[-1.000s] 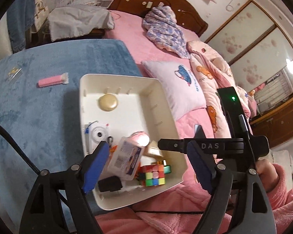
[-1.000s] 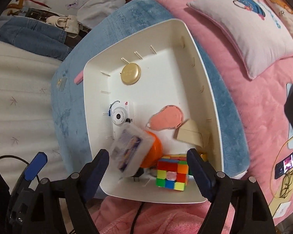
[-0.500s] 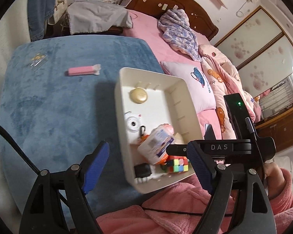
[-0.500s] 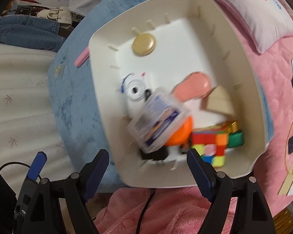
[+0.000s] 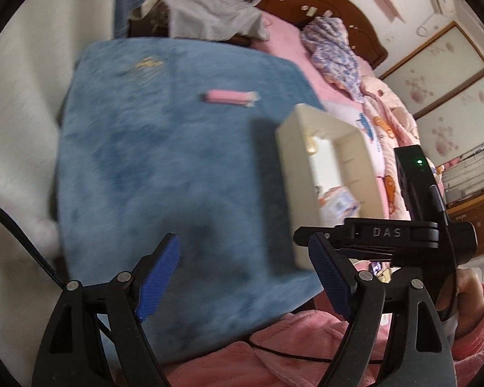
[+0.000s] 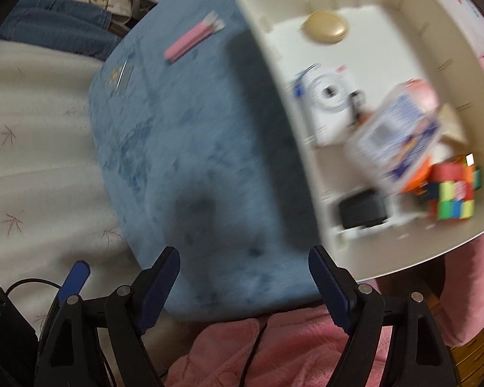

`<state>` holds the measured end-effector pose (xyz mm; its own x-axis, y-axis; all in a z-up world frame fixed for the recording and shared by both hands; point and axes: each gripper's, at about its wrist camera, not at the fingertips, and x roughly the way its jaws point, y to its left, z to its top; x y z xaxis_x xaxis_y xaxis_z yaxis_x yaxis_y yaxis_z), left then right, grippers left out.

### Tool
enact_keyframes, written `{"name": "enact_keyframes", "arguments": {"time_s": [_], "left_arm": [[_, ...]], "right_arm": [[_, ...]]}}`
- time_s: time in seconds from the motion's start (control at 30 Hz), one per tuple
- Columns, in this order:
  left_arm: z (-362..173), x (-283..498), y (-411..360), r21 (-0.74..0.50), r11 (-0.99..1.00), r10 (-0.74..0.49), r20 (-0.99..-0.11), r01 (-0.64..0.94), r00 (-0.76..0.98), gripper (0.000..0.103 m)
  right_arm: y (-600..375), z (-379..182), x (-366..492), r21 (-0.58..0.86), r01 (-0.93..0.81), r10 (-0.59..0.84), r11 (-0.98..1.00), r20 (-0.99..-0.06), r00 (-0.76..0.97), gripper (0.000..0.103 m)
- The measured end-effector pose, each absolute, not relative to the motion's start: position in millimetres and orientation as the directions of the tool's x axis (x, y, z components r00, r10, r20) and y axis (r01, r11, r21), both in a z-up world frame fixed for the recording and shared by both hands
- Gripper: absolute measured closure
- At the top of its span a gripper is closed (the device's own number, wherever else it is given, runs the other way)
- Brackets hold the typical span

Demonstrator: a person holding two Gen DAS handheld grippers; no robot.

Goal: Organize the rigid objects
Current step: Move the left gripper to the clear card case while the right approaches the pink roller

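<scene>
Both claws empty over the blue mat, pink packet far ahead.

Left wrist view: the left gripper [image 5: 243, 277] stood open with nothing between its jaws, pitched steeply down at the blue mat [image 5: 151, 167]. The pink packet [image 5: 230, 97] lay far beyond it, slightly left of the claw's centre line, long axis running left to right; the white bin [image 5: 290, 174] sat to the right.

Right wrist view: the right gripper [image 6: 243, 279] also gaped empty, pointing down. The pink packet [image 6: 193, 37] lay far and left, slanted; the white bin [image 6: 309, 148], holding a puzzle cube [image 6: 453, 192], stood right. By my reading, the left hand was nearer the packet.
</scene>
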<state>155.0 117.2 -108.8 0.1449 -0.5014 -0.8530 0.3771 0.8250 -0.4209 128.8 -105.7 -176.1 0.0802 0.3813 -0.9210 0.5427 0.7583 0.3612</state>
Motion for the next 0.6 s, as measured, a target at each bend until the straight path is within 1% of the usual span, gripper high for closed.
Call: {"name": "enact_keyframes", "arguments": {"time_s": [0.1,0.3,0.43,0.6], "left_arm": [[-118,166,148,-0.398,0.846,-0.471,-0.869,0.355,0.149,0.019],[-123,201,181,-0.355,0.871,-0.431,-0.883,0.34,0.183,0.019],[-119,228,182,-0.329,0.871,-0.428,-0.873,0.364,0.235,0.019],[-108,261,168,-0.263,0.873,-0.413,-0.848,0.412,0.333,0.019]], "right_arm": [[-80,-185,136,0.355,0.556,0.381,0.752,-0.922,0.074,0.02],[-50,-188,157,0.381,0.587,0.378,0.714,-0.916,0.136,0.02],[-49,-182,169,0.398,0.598,0.349,0.695,-0.915,0.203,0.02],[-56,-185,192,0.423,0.618,0.318,0.662,-0.906,0.279,0.02]]}}
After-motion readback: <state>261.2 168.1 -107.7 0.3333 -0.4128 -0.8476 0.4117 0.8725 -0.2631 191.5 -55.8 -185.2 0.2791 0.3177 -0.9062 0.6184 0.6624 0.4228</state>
